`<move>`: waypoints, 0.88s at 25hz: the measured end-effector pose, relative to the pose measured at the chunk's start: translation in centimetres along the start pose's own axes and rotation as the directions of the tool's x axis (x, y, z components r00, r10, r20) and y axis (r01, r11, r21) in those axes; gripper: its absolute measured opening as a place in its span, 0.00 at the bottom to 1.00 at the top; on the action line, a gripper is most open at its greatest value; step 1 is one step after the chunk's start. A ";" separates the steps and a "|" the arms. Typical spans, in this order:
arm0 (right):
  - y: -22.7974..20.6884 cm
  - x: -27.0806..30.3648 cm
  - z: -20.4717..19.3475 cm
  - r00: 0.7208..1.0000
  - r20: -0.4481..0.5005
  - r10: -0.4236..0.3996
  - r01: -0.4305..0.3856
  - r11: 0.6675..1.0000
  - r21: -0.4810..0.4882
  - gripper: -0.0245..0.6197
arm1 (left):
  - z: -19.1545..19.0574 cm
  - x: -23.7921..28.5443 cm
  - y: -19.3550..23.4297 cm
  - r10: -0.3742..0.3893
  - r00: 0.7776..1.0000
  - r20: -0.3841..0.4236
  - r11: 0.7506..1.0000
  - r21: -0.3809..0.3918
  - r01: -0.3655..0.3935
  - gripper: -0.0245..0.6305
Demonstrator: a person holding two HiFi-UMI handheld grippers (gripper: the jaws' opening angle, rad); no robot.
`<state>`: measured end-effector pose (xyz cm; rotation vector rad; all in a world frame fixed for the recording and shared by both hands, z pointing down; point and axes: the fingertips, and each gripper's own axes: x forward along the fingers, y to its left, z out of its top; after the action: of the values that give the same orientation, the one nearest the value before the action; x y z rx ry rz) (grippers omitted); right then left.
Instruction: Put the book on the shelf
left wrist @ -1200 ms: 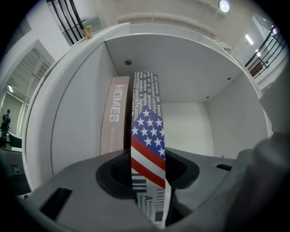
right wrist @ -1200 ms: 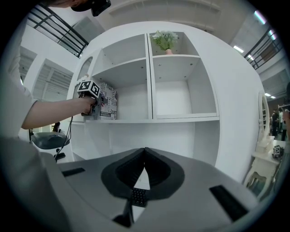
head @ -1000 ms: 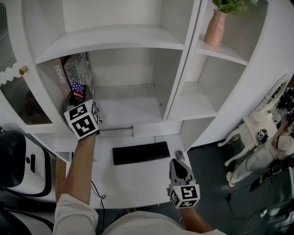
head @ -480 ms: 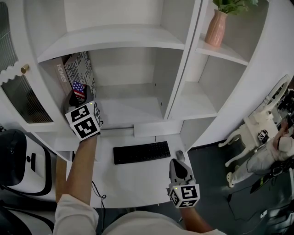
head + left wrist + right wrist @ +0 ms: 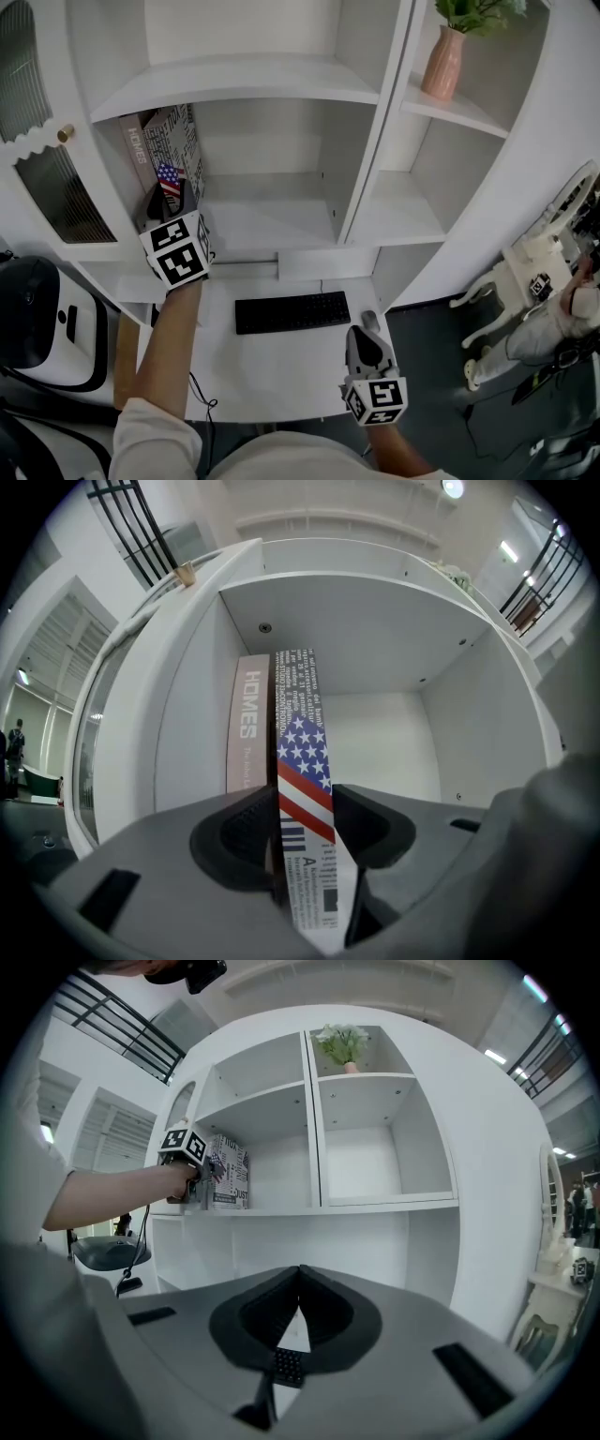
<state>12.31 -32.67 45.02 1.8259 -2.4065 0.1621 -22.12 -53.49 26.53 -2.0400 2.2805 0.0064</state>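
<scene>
We start at the left gripper (image 5: 309,832). The book (image 5: 302,752) with the flag on its spine stands upright between its jaws, straight ahead of the gripper, with its foot on the shelf (image 5: 272,220). Just to the left of the jaws, the book's face lies against the pink HOMES volume (image 5: 249,728), which stands by the compartment's side wall. The jaws are spread and have just been opening. We read the pads as slack on the covers, no longer pinching, though the right pad sits so near the spine that we cannot rule out a light touch.

We judge the placing itself as done, since the book is in the compartment, vertical and supported by its neighbour. What is left is to draw the gripper straight back off the spine without dragging the book forward or tipping it.

Further right and well below, the right gripper (image 5: 361,342) hangs over the front of the desk (image 5: 272,366), with the keyboard (image 5: 292,311) ahead and to its left. Its jaws are pressed together on nothing.

Against the earlier frames, little differs. The book, the HOMES volume and both grippers sit where they did, and the left jaws have widened. The head view has tilted up a touch, so the shelf sits lower in it.
</scene>
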 end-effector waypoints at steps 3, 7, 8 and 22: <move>0.1 -0.3 0.1 1.000 0.004 0.009 -0.009 1.000 0.000 0.04 | 0.0 -0.7 -0.1 0.002 1.000 -0.003 1.000 0.006 -0.002 0.32; 0.2 -0.9 0.2 1.000 0.013 0.023 -0.023 1.000 -0.002 0.04 | -0.2 -1.9 -0.3 0.006 1.000 -0.010 1.000 0.010 -0.006 0.32; 0.2 -1.1 0.2 1.000 0.015 0.027 -0.027 1.000 -0.003 0.04 | -0.2 -2.3 -0.3 0.007 1.000 -0.011 1.000 0.012 -0.007 0.32; 1.5 -5.1 0.5 0.994 0.036 0.099 -0.098 0.995 -0.021 0.04 | 0.0 -10.1 -0.3 0.013 1.000 -0.009 0.999 0.033 -0.012 0.32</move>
<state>12.24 -27.51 43.75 1.7180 -2.5150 0.1140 -20.77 -43.52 27.18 -2.0146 2.2835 -0.0396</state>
